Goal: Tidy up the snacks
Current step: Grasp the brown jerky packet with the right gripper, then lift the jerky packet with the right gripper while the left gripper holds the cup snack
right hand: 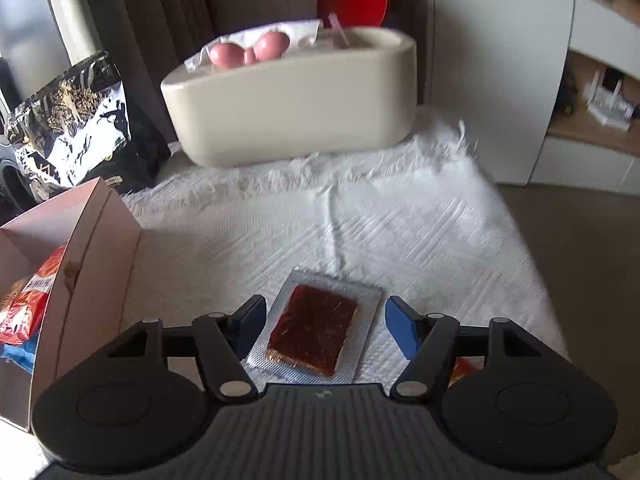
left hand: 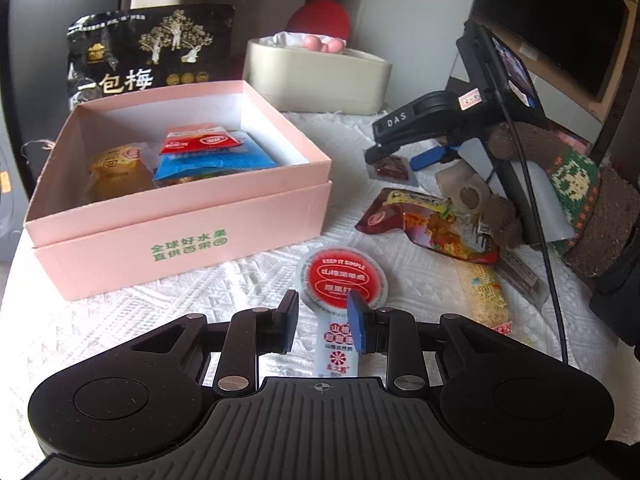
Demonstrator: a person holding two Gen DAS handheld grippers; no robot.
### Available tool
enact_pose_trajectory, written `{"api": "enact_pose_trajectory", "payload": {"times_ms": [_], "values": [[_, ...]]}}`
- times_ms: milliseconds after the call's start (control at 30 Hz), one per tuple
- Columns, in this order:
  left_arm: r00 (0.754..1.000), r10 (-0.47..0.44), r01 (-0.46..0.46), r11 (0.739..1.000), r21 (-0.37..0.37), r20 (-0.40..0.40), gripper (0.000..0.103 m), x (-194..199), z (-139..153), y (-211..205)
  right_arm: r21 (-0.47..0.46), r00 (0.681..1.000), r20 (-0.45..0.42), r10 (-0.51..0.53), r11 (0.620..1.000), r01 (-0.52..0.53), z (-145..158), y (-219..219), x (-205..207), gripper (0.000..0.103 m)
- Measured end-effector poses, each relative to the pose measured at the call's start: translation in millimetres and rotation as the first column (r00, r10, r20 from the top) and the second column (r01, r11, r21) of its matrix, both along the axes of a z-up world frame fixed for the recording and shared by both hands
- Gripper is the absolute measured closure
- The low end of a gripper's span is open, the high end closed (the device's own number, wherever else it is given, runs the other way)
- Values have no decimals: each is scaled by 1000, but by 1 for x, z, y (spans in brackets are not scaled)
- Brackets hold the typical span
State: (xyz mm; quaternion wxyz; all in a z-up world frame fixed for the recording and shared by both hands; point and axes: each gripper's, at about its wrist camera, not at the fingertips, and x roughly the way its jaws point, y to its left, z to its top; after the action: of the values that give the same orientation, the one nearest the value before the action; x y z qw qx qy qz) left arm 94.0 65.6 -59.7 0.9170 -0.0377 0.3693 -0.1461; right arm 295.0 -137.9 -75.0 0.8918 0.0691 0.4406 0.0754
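A pink box (left hand: 188, 248) stands open on the white cloth and holds several snack packs (left hand: 208, 152). My left gripper (left hand: 324, 326) is open, its fingers on either side of the stem of a red round-headed lollipop-shaped snack (left hand: 340, 284) lying on the cloth. My right gripper (right hand: 325, 330) is open around a flat clear pack with a brown slab (right hand: 316, 330) lying on the cloth; it also shows in the left wrist view (left hand: 394, 168) under the right gripper (left hand: 404, 148). The box's corner (right hand: 84, 264) is at the right wrist view's left.
A red-brown snack bag (left hand: 432, 220) and a pale bar (left hand: 486, 300) lie right of the box. A black plum bag (left hand: 148, 56) stands behind it. A cream bin (right hand: 292, 100) with pink items sits at the back. The cloth's right edge (right hand: 516, 220) drops off.
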Motion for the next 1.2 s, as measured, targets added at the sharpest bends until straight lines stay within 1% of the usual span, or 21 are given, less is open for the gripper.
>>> {"api": "enact_pose_trajectory", "payload": {"times_ms": [33, 67, 100, 133, 200, 300, 400, 467, 567, 633, 667, 700, 733, 767, 800, 867, 1000, 1033, 1100, 1167, 1200], "values": [[1000, -8, 8, 1000, -3, 1, 73, -1, -1, -2, -28, 1000, 0, 20, 999, -20, 0, 5, 0, 47], [1000, -14, 14, 1000, -6, 1, 73, -2, -2, -3, -55, 999, 6, 47, 997, -47, 1, 10, -1, 48], [1000, -18, 18, 1000, -7, 2, 73, -2, -2, -3, -68, 997, 16, 81, 995, -79, 3, 16, -4, 51], [1000, -21, 21, 1000, -7, 2, 73, -3, -3, -3, -72, 994, 27, 107, 992, -105, 6, 20, -8, 57], [1000, -25, 25, 1000, -9, 2, 73, -4, -3, -2, -60, 988, 54, 143, 988, -139, 18, 24, -19, 63], [1000, -25, 25, 1000, -7, 5, 73, -7, -2, 2, -4, 971, 111, 210, 978, -211, 42, 23, -46, 63], [1000, -27, 27, 1000, -4, 6, 73, -7, -1, 4, 39, 954, 110, 280, 957, -286, 54, 20, -76, 63], [999, -31, 31, 1000, 0, 7, 73, -6, 0, 2, 50, 939, 91, 331, 940, -336, 54, 21, -94, 63], [999, -54, 54, 998, 14, -1, 73, -4, -1, -5, -1, 915, 56, 399, 917, -400, 41, 33, -118, 63], [998, -58, 59, 998, 30, -7, 73, -5, -2, -10, -28, 895, 78, 438, 899, -438, 34, 43, -134, 63], [998, -61, 61, 998, 35, -10, 73, -6, -1, -11, -18, 883, 70, 464, 885, -464, 32, 48, -138, 63], [998, -64, 64, 997, 38, -13, 73, -8, 0, -11, 28, 871, 59, 487, 872, -489, 31, 52, -142, 63], [998, -65, 65, 997, 43, -15, 73, -11, 1, -11, 59, 862, 54, 504, 860, -506, 29, 56, -144, 66], [998, -64, 65, 997, 51, -14, 73, -14, 3, -10, 66, 855, 59, 515, 853, -518, 28, 60, -147, 73], [998, -63, 64, 996, 62, -14, 73, -17, 4, -9, 72, 846, 53, 531, 843, -533, 27, 64, -149, 87], [998, -58, 59, 994, 88, -11, 73, -23, 7, -8, 66, 850, 65, 523, 847, -527, 26, 65, -152, 88], [998, -57, 57, 993, 101, -2, 73, -21, 11, -7, -92, 869, 125, 479, 878, -470, 24, 60, -167, 88], [998, -56, 56, 993, 104, -5, 73, -18, 11, -9, -87, 870, 131, 475, 880, -467, 23, 55, -170, 87], [998, -62, 63, 992, 110, -17, 73, -12, 8, -13, -6, 860, 148, 488, 870, -493, 22, 40, -171, 86], [997, -75, 78, 990, 114, -32, 73, -10, 6, -18, 2, 838, 170, 519, 850, -527, 23, 38, -177, 79], [996, -77, 81, 989, 124, -39, 72, -11, 4, -21, -7, 824, 181, 536, 839, -544, 24, 39, -180, 72]]}}
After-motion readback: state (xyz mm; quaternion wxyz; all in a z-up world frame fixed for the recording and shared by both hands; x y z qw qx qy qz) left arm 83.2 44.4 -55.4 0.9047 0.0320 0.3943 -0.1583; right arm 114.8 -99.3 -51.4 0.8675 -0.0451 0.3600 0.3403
